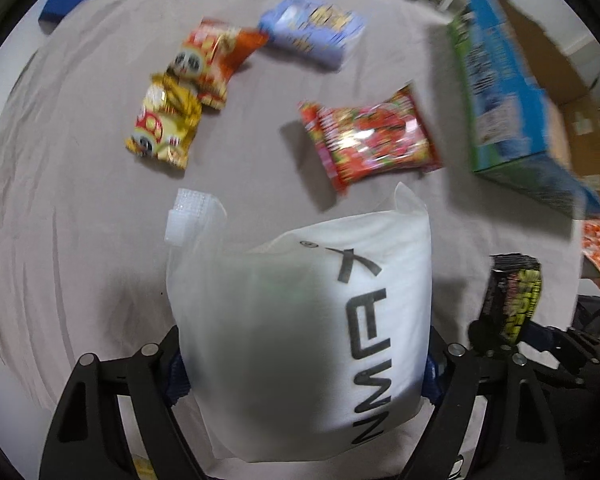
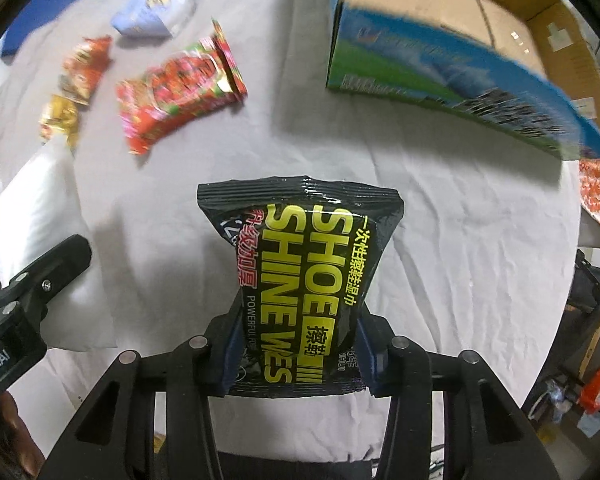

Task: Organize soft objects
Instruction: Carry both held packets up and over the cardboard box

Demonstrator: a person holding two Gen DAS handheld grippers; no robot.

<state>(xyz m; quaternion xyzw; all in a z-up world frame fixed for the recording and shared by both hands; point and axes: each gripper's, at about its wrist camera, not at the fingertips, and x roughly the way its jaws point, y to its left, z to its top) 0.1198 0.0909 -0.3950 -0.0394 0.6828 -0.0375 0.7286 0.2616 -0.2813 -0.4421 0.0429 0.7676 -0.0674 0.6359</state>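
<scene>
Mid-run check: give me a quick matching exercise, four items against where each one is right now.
Items:
1. white pouch
2. black wipes pack
3. red noodle packet
4. cardboard box

Places:
A. standing open on the cloth, far right
B. clamped in left gripper
C. lying loose on the cloth
D. clamped in right gripper

Pairs: 1-B, 2-D, 3-C, 4-A
</scene>
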